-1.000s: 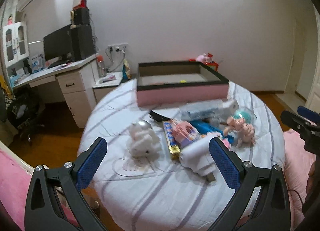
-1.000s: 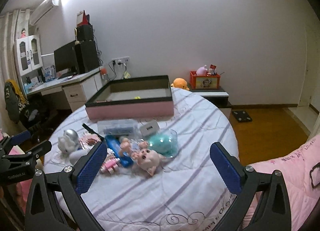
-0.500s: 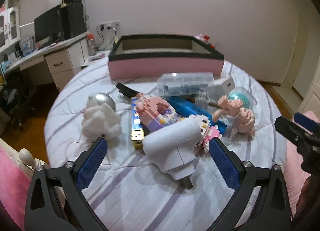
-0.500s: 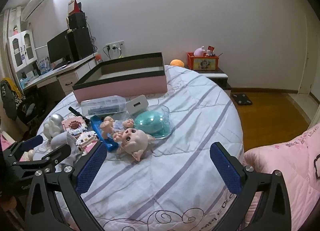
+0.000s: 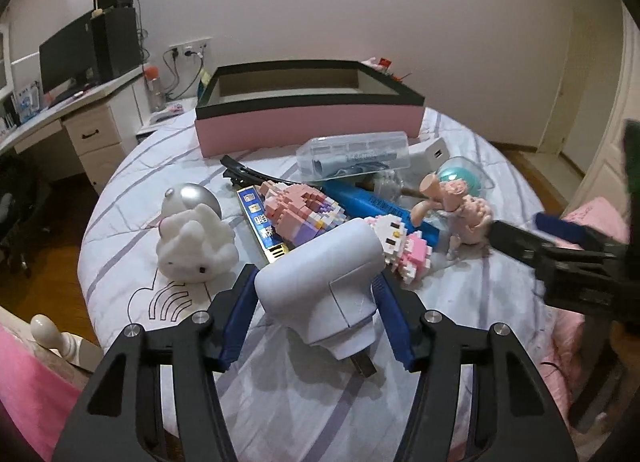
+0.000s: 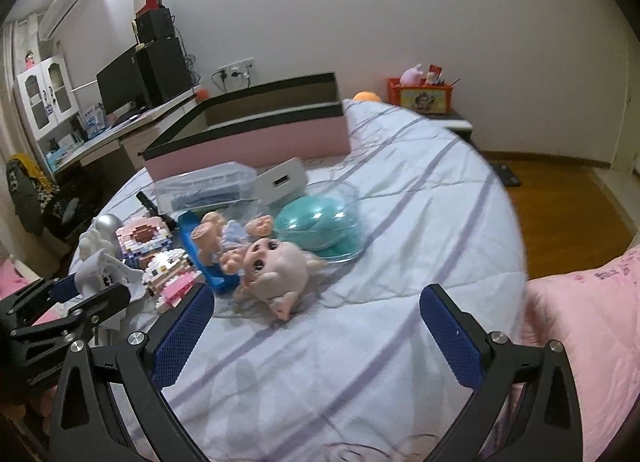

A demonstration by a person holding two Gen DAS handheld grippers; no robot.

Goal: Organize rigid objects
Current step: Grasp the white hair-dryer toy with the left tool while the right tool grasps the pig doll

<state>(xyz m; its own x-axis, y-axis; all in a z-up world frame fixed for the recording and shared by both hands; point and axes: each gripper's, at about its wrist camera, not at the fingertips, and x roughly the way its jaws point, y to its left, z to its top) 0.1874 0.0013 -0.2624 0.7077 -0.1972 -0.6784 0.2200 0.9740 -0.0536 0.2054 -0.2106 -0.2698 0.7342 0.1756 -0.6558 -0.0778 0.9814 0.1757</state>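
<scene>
A white plug-in charger (image 5: pixel 320 282) lies on the striped bed cover near the front. My left gripper (image 5: pixel 316 282) straddles it, jaws closing, and both blue pads touch its sides. The same charger (image 6: pixel 100 270) shows between those fingers in the right wrist view. My right gripper (image 6: pixel 316 302) hangs open over bare cover, just short of a big-headed doll (image 6: pixel 276 262). Around them lie a white bunny figure (image 5: pixel 192 238), two pink block figures (image 5: pixel 300 210), a blue box (image 5: pixel 380 206) and a clear case (image 5: pixel 352 154). An open pink box (image 5: pixel 308 126) stands behind them.
A teal item under a clear dome (image 6: pixel 320 226) and a white power bank (image 6: pixel 280 182) lie by the doll. A desk with a monitor (image 5: pixel 68 58) is at the left, wooden floor (image 6: pixel 560 214) at the right, and a pink quilt (image 6: pixel 580 302) beside the bed.
Both grippers sank toward the bed and closer to the toys. The left jaws narrowed from wide open until they closed in around the white charger. The right jaws stayed wide.
</scene>
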